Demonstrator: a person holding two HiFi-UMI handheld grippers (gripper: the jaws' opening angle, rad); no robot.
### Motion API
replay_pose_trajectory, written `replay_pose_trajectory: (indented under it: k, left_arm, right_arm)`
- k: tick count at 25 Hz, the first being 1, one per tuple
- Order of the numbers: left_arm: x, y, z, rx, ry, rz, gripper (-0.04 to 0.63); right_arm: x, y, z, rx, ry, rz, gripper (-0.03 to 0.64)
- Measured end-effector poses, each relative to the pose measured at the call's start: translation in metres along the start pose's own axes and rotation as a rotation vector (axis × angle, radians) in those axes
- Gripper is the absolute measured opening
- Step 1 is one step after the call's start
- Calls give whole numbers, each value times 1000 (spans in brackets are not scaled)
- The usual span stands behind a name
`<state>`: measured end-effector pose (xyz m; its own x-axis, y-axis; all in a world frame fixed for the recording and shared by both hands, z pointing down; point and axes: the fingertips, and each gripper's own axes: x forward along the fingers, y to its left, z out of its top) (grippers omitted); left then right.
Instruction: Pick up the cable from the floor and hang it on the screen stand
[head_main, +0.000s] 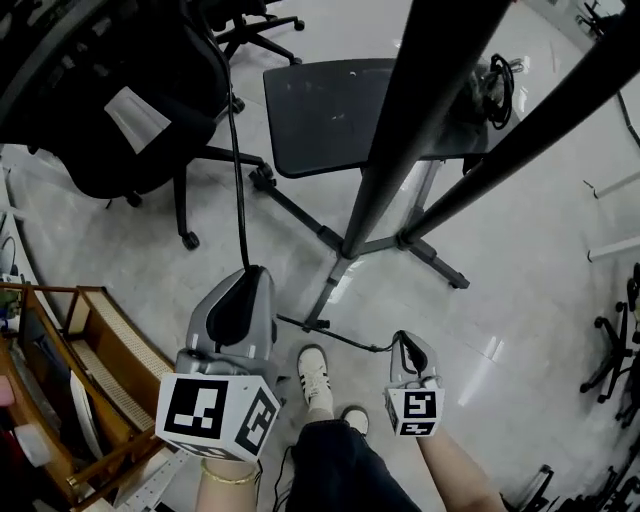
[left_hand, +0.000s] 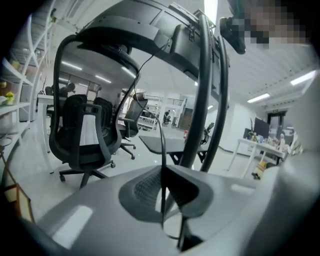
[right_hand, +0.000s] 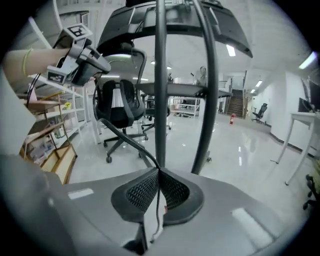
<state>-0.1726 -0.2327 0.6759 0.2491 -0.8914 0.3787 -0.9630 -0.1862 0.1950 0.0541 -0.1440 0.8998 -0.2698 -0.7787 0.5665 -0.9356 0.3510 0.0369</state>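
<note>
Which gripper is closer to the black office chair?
Left. The left gripper, shut on the cable, sits just short of the office chair; the right gripper, also gripping the cable, is farther right, beyond the person's shoe.

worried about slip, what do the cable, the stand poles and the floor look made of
Cable: thin, black, matte, probably rubber or plastic sheath; it bends in soft curves. Stand poles: dark round tubes with faint sheen, likely painted metal. Floor: pale, hard, glossy, perhaps polished tile or coating; it mirrors lights.
</note>
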Motion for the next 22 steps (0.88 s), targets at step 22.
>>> replay_pose_trajectory:
  k: [22]
  left_arm:
    - [-184, -99, 325, 125, -237, 36, 21]
  right_arm:
    - [-294, -94, 431, -57, -371, -55, 11]
